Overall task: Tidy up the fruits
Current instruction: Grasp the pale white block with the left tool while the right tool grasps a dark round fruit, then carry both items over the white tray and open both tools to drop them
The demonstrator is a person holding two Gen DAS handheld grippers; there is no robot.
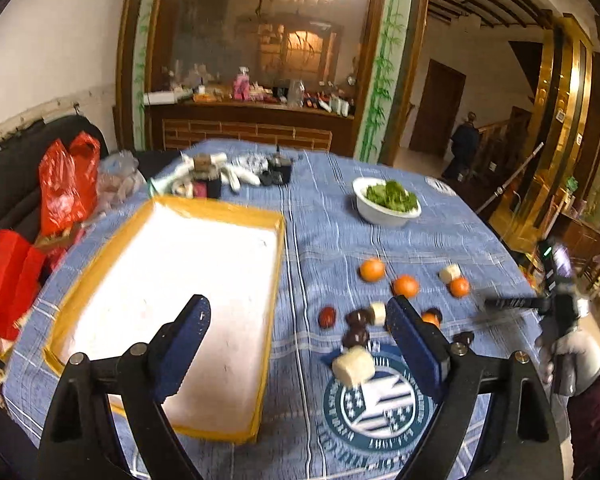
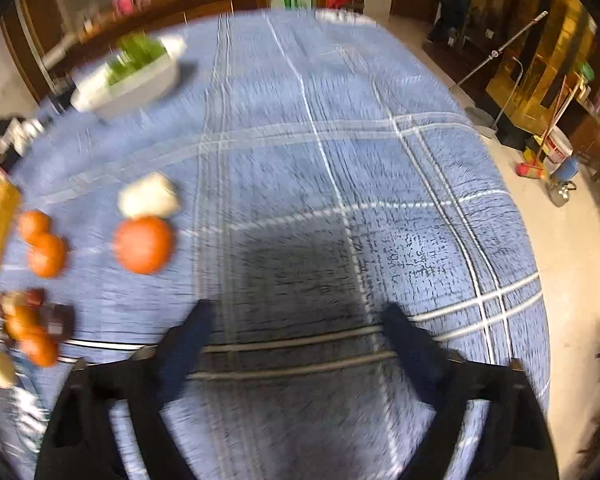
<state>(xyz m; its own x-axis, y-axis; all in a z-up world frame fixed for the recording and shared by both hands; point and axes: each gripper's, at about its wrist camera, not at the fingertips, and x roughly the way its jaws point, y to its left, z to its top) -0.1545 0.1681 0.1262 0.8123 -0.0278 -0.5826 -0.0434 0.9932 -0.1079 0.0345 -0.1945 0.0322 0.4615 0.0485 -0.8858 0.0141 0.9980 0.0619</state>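
Left wrist view: the left hand-held gripper (image 1: 298, 320) gapes wide, holding nothing, above the yellow-rimmed tray (image 1: 278, 264) and scattered oranges (image 1: 372, 270) on the worktop (image 1: 332, 216). Right wrist view: the right hand-held gripper (image 2: 296, 326) hangs wide apart and bare over blue cloth; oranges (image 2: 143, 245) lie left.

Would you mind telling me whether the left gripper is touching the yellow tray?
Apart. In the left wrist view the left gripper hangs open above the table, its left finger only overlapping the tray in the image; nothing sits between the fingers.

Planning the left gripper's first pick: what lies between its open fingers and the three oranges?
In the left wrist view, between the left gripper and the oranges lie dark red fruits and a pale chunk.
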